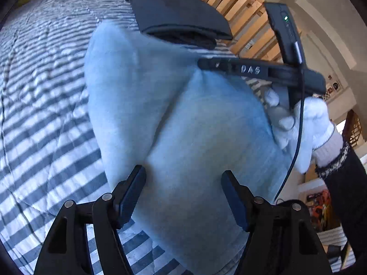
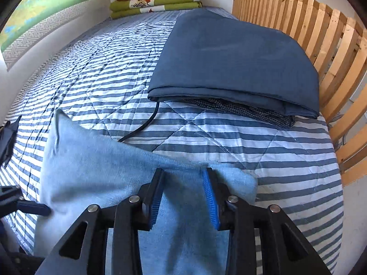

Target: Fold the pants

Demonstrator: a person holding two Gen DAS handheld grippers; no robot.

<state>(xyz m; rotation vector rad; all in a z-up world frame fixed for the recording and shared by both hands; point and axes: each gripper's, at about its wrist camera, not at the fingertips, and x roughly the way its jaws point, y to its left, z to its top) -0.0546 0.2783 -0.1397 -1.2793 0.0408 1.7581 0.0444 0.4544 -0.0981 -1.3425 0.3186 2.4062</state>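
Observation:
The light blue pants [image 1: 183, 114] lie folded in a soft heap on the striped quilt [image 1: 45, 80]. My left gripper [image 1: 184, 181] hangs just over their near end with its jaws wide apart and cloth below the gap, so it is open. In the right wrist view the pants [image 2: 91, 171] run under my right gripper [image 2: 184, 181]. Its blue pads [image 2: 209, 194] stand apart with a fold of cloth between them, not pinched. Seen from the left wrist, the right gripper [image 1: 204, 64] rests edge-on at the pants' far side, held by a white-gloved hand [image 1: 307, 123].
A folded dark blue garment [image 2: 234, 64] lies on a checked one by the slatted wooden bed end [image 2: 332, 57]. A black cable [image 2: 146, 123] trails from under it. Folded green and floral blankets [image 2: 156, 0] sit against the far wall. The left gripper's fingertip [image 2: 34, 207] shows at the left edge.

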